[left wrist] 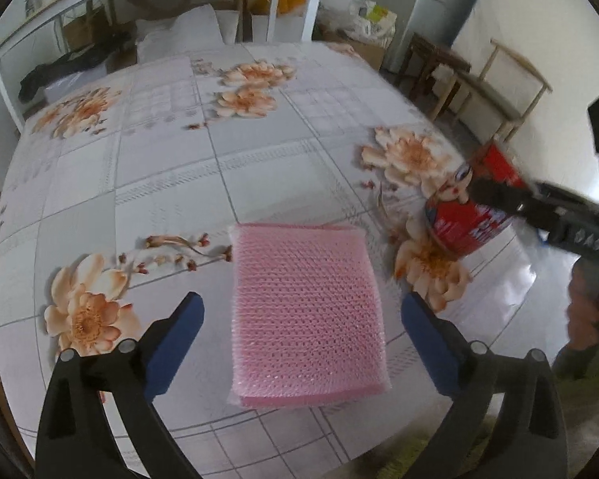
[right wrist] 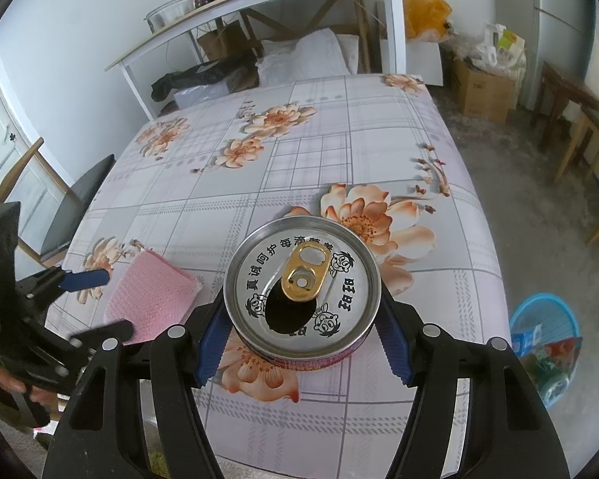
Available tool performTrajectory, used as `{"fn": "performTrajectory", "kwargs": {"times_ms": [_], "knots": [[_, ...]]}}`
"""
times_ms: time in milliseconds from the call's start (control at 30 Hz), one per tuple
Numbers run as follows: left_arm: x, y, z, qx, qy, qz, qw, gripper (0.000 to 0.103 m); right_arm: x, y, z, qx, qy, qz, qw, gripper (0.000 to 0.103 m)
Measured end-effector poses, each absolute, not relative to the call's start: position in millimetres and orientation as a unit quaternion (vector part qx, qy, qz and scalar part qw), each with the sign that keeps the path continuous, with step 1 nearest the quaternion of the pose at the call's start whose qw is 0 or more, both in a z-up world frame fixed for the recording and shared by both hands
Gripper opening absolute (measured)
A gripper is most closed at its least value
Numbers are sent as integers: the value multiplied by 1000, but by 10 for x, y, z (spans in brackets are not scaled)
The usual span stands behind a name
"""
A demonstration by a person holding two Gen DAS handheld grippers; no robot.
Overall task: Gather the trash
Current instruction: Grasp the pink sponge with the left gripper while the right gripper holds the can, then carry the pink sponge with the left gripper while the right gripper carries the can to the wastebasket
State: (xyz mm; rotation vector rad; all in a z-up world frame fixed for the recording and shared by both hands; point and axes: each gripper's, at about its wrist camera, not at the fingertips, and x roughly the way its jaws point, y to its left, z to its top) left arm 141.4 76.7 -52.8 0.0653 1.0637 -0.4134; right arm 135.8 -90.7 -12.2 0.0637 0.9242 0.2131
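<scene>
In the left wrist view, the left claw [left wrist: 301, 333] stands wide, its blue pads [left wrist: 171, 345] well clear of either side of a pink mesh sponge [left wrist: 305, 309] that lies flat on the flowered worktop [left wrist: 167, 175] near its front edge; nothing is pressed between the pads, so the sponge rests on its own weight. The straddling pose reads as a claw lined up over the pad's narrower span, which is the sensible way to take a soft flat thing. Off to the right in the same view, a red drink can [left wrist: 465, 219] stands upright on the cloth with the right claw [left wrist: 495, 199] blurred across it. In the right wrist view, the right claw [right wrist: 301, 319] is closed at a middling width on the can [right wrist: 301, 287], one blue pad against each side of its body just below the rim, the opened top with its gold pull tab [right wrist: 305, 273] facing the camera. Holding it upright by the sides likely keeps any dregs from spilling. The sponge [right wrist: 151, 299] lies to the left with the left claw [right wrist: 100, 299] spread around it. Beyond the worktop's right edge, down on the floor, a blue basket [right wrist: 547, 343] already holds some wrappers, and looks like where the can belongs.
</scene>
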Motion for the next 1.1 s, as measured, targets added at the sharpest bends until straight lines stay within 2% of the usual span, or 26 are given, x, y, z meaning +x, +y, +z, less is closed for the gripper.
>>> {"fn": "performTrajectory", "kwargs": {"times_ms": [433,767,1100], "knots": [[1520,663,-765,42,529,-162,832,97,1357,-908,-130,29,444,103,890,62],[1513,604,-772,57,522,-149,838,82,1382,-920,-126,32,446,106,888,63],[1493,604,-754,57,519,-145,840,81,1391,-923,-113,28,446,110,888,64]]}}
